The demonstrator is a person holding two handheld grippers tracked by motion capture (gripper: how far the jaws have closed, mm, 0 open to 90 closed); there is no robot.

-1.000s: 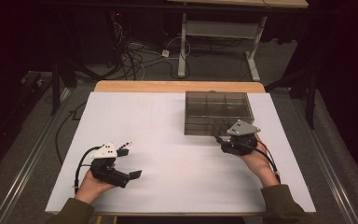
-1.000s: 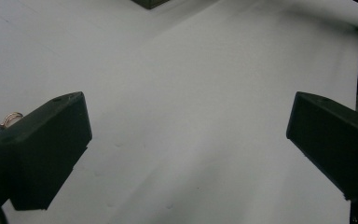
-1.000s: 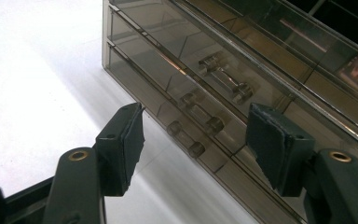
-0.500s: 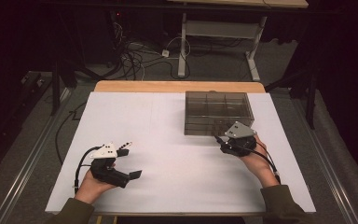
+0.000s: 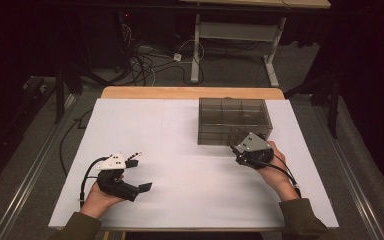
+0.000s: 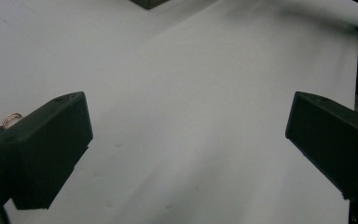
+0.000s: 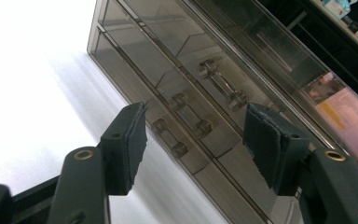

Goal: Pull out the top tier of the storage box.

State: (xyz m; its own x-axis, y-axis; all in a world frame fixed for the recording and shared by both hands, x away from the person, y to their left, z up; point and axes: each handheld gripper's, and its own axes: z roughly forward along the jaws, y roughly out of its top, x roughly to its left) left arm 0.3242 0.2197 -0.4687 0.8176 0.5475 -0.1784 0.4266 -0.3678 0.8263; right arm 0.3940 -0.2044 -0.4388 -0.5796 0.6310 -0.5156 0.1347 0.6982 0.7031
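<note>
Left gripper (image 5: 139, 172) sits near the table's front left edge, held in the person's left hand (image 5: 99, 200), jaws spread wide with nothing between them, just bare white tabletop (image 5: 180, 150) in the left gripper view. Right gripper (image 5: 236, 150), in the right hand (image 5: 275, 167), is just in front of the smoky transparent drawer box (image 5: 232, 117) at the table's right-centre. Its jaws stand partly open, holding nothing; they've just been closing slightly. In the right gripper view the small bar handles (image 7: 189, 114) of the drawer fronts lie between and beyond the pads (image 7: 135, 140), not touched. Behind the table: floor cables (image 5: 150, 60).
</note>
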